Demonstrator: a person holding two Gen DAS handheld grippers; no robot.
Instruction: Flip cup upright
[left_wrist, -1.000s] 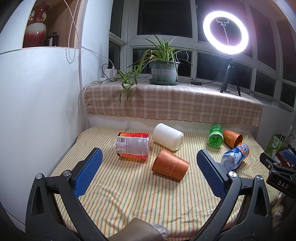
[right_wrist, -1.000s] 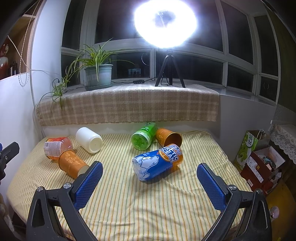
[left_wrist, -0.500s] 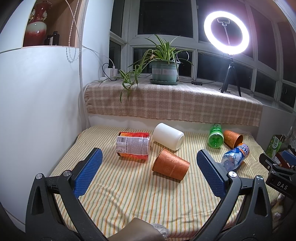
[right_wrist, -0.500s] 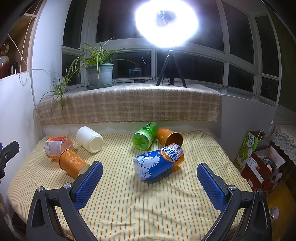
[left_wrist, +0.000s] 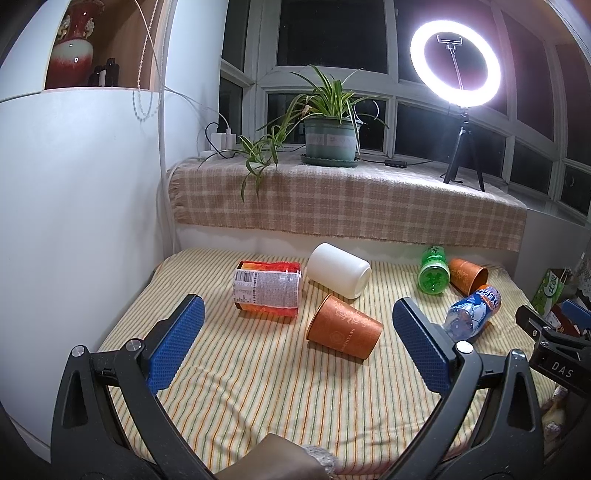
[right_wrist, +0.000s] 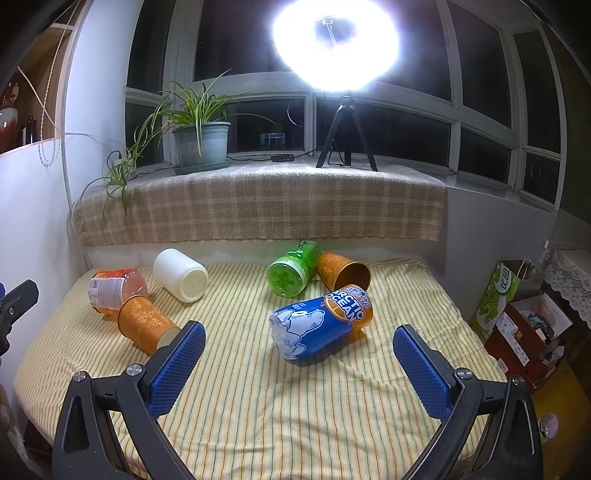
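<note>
An orange paper cup (left_wrist: 343, 326) lies on its side on the striped cloth, a little ahead of my left gripper (left_wrist: 297, 347), which is open and empty. The same cup shows in the right wrist view (right_wrist: 146, 328), left of my right gripper (right_wrist: 299, 354), also open and empty. A second orange cup (left_wrist: 468, 275) (right_wrist: 343, 271) lies on its side at the back right, its open mouth facing the right gripper. A white cup (left_wrist: 339, 270) (right_wrist: 181, 275) lies on its side at the back.
A red-orange jar (left_wrist: 267, 288), a green bottle (right_wrist: 293, 267) and a blue Arctic Ocean bottle (right_wrist: 321, 326) lie on the striped table (left_wrist: 258, 387). A plaid-covered sill holds a potted plant (left_wrist: 330, 138) and a ring light (left_wrist: 456, 68). Boxes (right_wrist: 524, 332) stand right of the table.
Both views have shifted very slightly; the objects have not moved and both grippers stay open.
</note>
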